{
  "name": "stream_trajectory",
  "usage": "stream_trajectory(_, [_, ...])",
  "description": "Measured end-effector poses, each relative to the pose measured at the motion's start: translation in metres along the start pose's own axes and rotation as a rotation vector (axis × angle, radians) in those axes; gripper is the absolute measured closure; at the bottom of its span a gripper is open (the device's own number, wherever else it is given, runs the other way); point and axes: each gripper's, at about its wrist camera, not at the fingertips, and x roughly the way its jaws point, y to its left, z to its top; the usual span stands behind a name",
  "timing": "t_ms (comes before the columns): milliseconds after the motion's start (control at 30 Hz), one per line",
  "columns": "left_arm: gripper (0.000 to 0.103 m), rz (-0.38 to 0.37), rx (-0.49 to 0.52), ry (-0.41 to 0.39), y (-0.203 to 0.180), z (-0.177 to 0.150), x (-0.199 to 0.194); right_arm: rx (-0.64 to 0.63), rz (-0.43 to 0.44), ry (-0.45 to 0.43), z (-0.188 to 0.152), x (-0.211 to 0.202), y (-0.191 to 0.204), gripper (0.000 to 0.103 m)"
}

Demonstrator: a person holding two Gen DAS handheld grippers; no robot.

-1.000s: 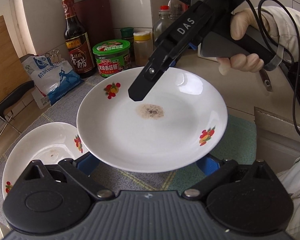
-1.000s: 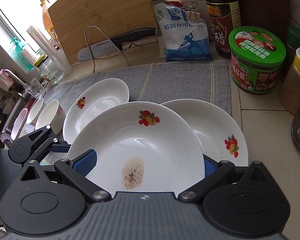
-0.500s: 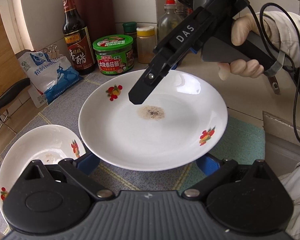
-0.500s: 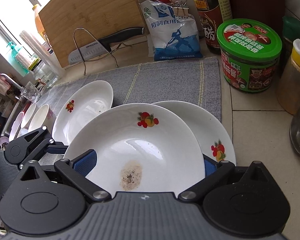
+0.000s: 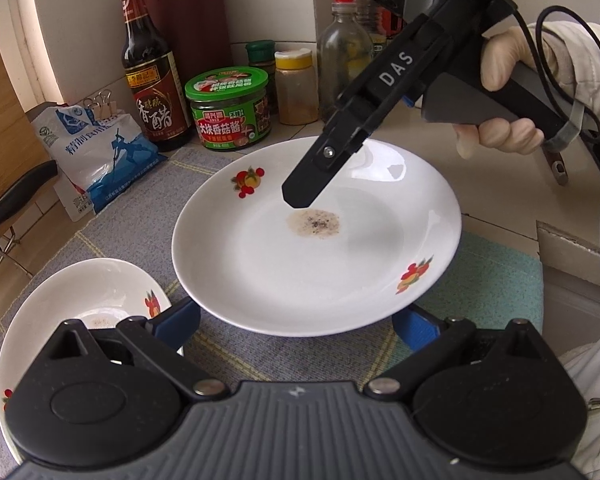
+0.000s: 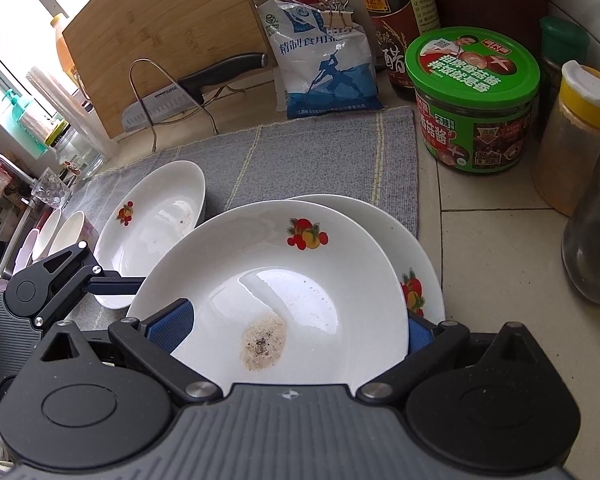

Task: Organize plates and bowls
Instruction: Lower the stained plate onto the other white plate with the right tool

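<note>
Stacking step: left gripper (image 5: 296, 318) and right gripper (image 6: 298, 322), both spread wide, clamp opposite rims of the white fruit-print plate with a residue spot (image 5: 316, 240), over a second white plate (image 6: 416, 240) at the grey mat's (image 6: 320, 152) right edge. Next: lower level, release.

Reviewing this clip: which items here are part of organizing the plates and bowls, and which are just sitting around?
Part of the job: stained plate, plate under it, third plate to their left, small bowls at far left.

Just lying about: salt bag, vinegar bottle, green-lidded jar, spice jar, cutting board, knife.
</note>
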Motion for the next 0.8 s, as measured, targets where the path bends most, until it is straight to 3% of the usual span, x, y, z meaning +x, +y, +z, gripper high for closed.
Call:
stream_trajectory(300, [0.001, 0.013, 0.022, -0.012, -0.002, 0.002, 0.002, 0.023, -0.021, -0.012, -0.006, -0.010, -0.004, 0.000])
stream_trajectory(800, [0.001, 0.042, -0.047, 0.000, 0.000, -0.002, 0.002, 0.015, -0.098, -0.022, -0.010, -0.019, 0.005, 0.000])
